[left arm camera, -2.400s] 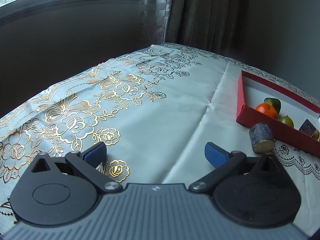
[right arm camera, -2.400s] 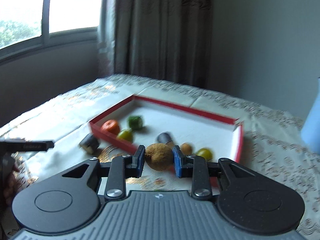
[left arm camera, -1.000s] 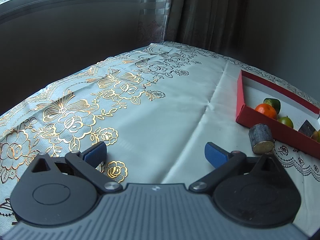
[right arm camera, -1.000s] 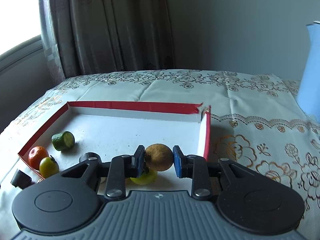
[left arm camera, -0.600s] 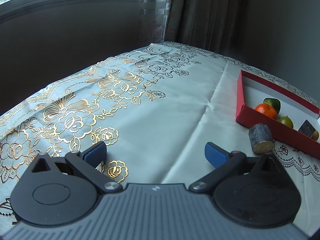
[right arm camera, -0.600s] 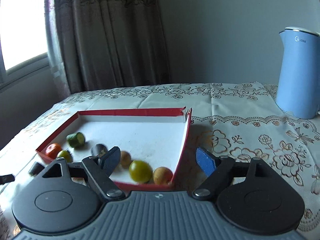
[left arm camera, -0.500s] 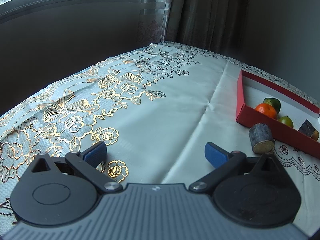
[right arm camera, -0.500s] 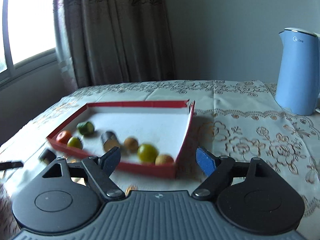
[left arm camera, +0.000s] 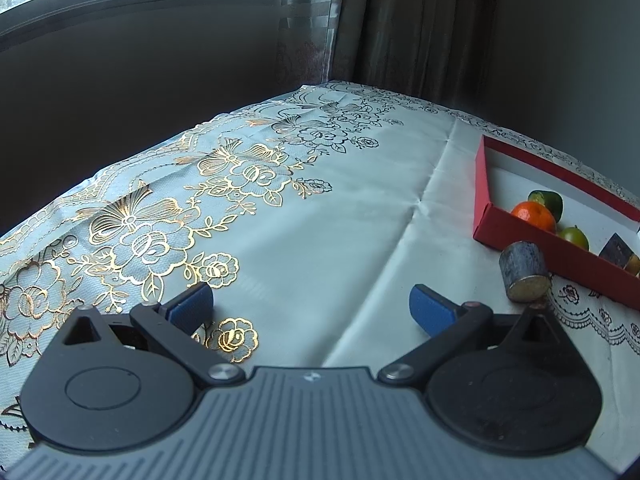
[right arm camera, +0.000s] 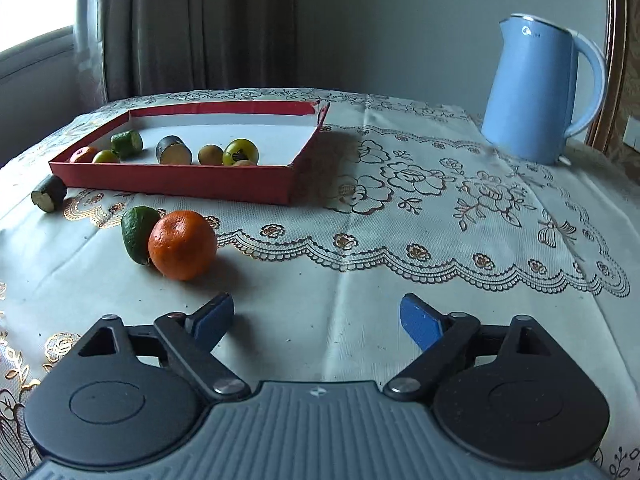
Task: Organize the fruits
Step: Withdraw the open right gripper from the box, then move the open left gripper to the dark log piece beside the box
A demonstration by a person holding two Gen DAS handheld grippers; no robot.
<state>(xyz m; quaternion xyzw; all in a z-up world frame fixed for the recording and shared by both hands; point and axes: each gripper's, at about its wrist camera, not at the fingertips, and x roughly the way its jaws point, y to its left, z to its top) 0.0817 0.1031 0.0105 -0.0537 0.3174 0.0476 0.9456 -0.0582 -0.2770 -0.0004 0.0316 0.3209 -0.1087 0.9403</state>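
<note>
Two loose fruits, orange [right arm camera: 182, 244] touching lime [right arm camera: 138, 234], lie ahead-left of my empty, just-widened right gripper [right arm camera: 316, 320]; left gripper [left arm camera: 310, 307], wide, farther.

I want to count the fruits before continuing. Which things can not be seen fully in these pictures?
- Brownish fruit, right wrist view: mostly hidden behind the red tray front wall.
- Dark cut piece, left wrist view: cut off by the picture's edge.
- Small orange, right wrist view: half hidden by that wall.
</note>
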